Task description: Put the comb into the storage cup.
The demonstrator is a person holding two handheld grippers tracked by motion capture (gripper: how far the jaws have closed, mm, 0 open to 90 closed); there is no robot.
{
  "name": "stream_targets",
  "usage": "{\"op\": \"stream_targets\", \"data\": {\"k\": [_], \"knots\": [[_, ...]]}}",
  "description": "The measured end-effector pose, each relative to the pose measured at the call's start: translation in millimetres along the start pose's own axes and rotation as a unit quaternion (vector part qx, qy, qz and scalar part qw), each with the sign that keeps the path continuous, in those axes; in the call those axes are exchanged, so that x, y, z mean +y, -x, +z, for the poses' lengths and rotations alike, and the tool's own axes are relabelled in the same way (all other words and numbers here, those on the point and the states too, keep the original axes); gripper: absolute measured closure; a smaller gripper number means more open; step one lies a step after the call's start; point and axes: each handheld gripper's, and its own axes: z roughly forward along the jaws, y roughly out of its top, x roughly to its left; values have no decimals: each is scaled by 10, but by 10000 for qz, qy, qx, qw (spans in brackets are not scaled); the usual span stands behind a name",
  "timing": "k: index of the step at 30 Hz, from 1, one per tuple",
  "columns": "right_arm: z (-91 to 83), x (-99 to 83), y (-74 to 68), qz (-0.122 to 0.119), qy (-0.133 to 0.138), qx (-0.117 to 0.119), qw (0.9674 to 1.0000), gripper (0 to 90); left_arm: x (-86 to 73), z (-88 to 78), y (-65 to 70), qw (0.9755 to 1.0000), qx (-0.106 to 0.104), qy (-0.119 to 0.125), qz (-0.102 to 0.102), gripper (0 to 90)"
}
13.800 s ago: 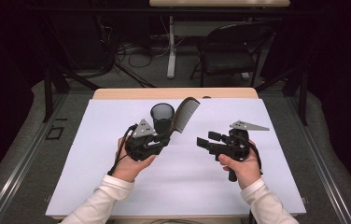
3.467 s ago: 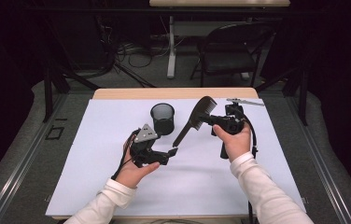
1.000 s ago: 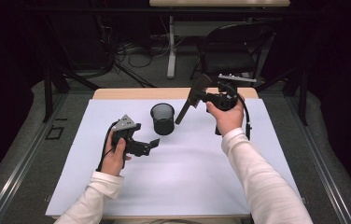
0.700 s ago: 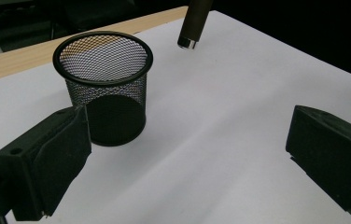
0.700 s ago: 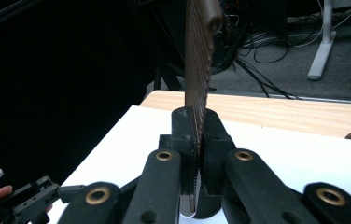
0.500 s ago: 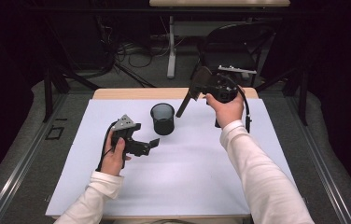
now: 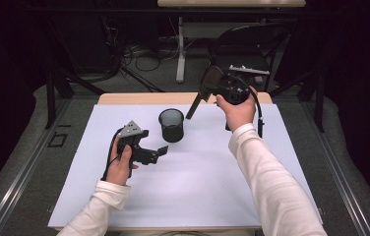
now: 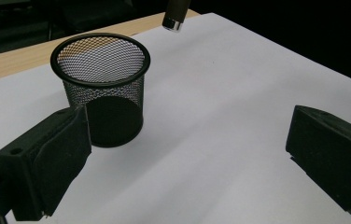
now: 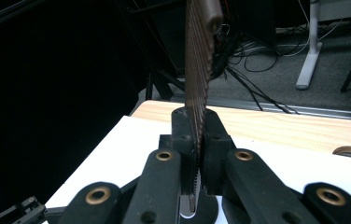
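Black mesh cup (image 7: 171, 125), dark brown comb (image 7: 203, 91), white sheet (image 7: 198, 182) over tan wooden desk (image 7: 124, 98).

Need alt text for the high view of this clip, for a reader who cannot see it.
The right gripper, raised above the table's far edge, clamps a dark brown comb whose handle slants down toward an upright black wire-mesh cup. The cup stands on a white table cover. The left gripper is held low beside the cup, jaws open, holding nothing.

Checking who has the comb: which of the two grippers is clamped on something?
The right gripper, raised beyond the mesh cup: its jaws pinch the comb. The left gripper sits low over the table with jaws wide apart, nothing between them.
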Motion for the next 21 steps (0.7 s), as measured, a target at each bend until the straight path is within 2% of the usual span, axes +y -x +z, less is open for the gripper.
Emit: {"op": "stream_targets", "data": {"k": [21], "knots": [[167,0,-15,85,140,-133,9998,871,-4,-18,8,10000,-18,23,8,4]]}}
